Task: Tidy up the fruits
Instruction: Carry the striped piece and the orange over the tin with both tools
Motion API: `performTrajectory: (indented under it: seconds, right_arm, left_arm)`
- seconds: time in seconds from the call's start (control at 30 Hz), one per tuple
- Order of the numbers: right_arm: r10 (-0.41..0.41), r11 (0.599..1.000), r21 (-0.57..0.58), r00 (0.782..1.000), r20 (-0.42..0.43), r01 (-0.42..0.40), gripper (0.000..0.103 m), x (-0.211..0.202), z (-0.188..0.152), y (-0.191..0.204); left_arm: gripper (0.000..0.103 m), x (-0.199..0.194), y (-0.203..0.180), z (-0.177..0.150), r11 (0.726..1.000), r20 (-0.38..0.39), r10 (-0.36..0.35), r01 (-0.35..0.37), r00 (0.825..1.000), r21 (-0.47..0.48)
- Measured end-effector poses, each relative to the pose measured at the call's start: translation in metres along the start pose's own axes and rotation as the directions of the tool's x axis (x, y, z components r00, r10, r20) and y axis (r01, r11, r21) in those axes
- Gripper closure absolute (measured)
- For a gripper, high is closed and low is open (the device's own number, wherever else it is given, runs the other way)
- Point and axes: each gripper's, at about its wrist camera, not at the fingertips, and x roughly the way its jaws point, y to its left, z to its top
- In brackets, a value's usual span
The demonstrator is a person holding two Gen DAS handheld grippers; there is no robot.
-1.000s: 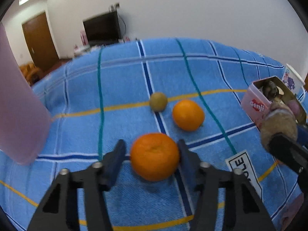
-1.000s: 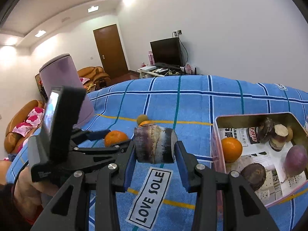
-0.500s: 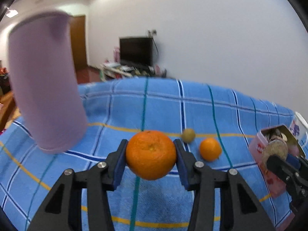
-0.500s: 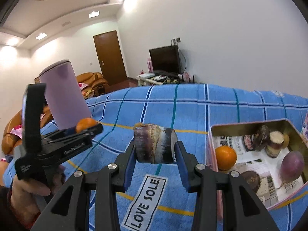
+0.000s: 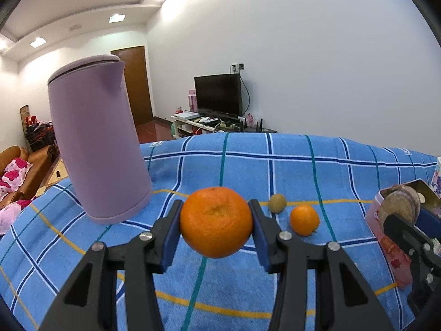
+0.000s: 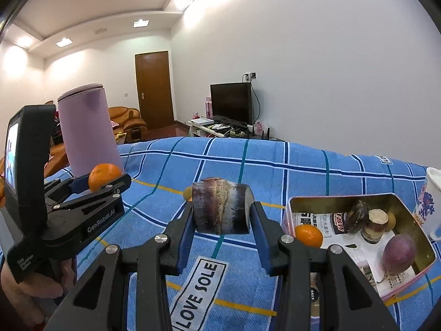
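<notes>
My left gripper (image 5: 216, 227) is shut on a large orange (image 5: 216, 222) and holds it above the blue checked cloth (image 5: 248, 284); it also shows in the right wrist view (image 6: 106, 182). My right gripper (image 6: 222, 224) is shut on a brown-purple sugarcane piece (image 6: 222, 209), held in the air left of the pink tin (image 6: 425, 237). The tin holds a small orange (image 6: 308, 235), sugarcane pieces and a purple fruit (image 6: 399, 252). A small orange (image 5: 304, 219) and a green-brown fruit (image 5: 277, 202) lie on the cloth.
A tall lilac kettle (image 5: 96, 151) stands on the cloth at the left. A white printed mug (image 6: 430, 204) stands right of the tin. A "LOVE SOLE" label (image 6: 198, 295) is sewn on the cloth. A TV and a door are behind.
My left gripper closed on the large orange and lifted it off the cloth, tilting up. My right gripper kept the sugarcane piece and shifted slightly left of the tin.
</notes>
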Motion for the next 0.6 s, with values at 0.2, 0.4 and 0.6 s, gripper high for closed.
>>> performTrajectory:
  seconds: [0.2,0.4,0.6]
  right_arm:
    - [-0.004,1.000,0.001,1.000,-0.007,0.004,0.061,-0.006,-0.003,-0.005]
    - [-0.003,1.000,-0.009,1.000,-0.009,0.003,0.061,-0.014,-0.006,-0.009]
    - [-0.008,1.000,-0.018,1.000,-0.009,0.008,0.061,-0.021,-0.008,-0.015]
  left_arm:
    - [0.054,-0.005,-0.005,-0.004,1.000,-0.007,0.005,-0.005,1.000,-0.001]
    - [0.054,-0.012,-0.014,-0.007,1.000,-0.010,-0.001,0.001,1.000,0.010]
    - [0.054,-0.017,-0.022,-0.010,1.000,-0.025,-0.015,0.015,1.000,0.003]
